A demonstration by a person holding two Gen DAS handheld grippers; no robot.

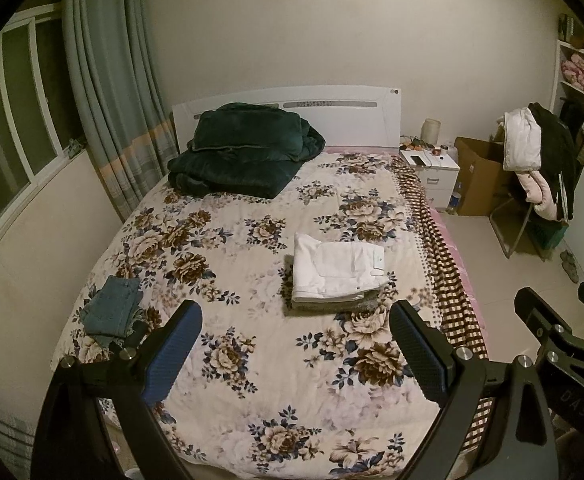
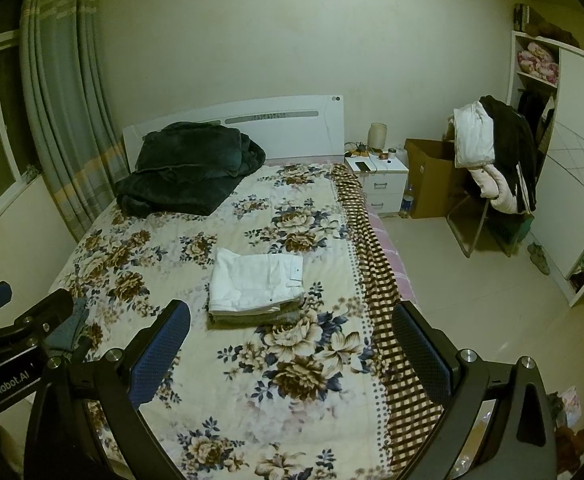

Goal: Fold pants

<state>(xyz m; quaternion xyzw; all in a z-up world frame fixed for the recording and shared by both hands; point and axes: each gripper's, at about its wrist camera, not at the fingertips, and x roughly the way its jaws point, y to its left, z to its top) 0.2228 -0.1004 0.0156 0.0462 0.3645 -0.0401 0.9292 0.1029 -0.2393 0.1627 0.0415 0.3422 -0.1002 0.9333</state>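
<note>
A folded stack of pants (image 1: 336, 274) is lying on the bed (image 1: 252, 380) right of its middle, while a smaller folded pair (image 1: 112, 312) is sitting well apart from it near the bed's left edge. Behind them a bundled blanket (image 1: 244, 152) is resting against the headboard (image 1: 332, 108) on the left side, and a nightstand (image 1: 432, 172) is standing on the floor just right of the bed's head. Further right a cardboard box (image 1: 480, 176) is sitting beside the nightstand, with a chair (image 1: 532, 184) carrying draped clothes standing before a shelf unit (image 1: 576, 76).
</note>
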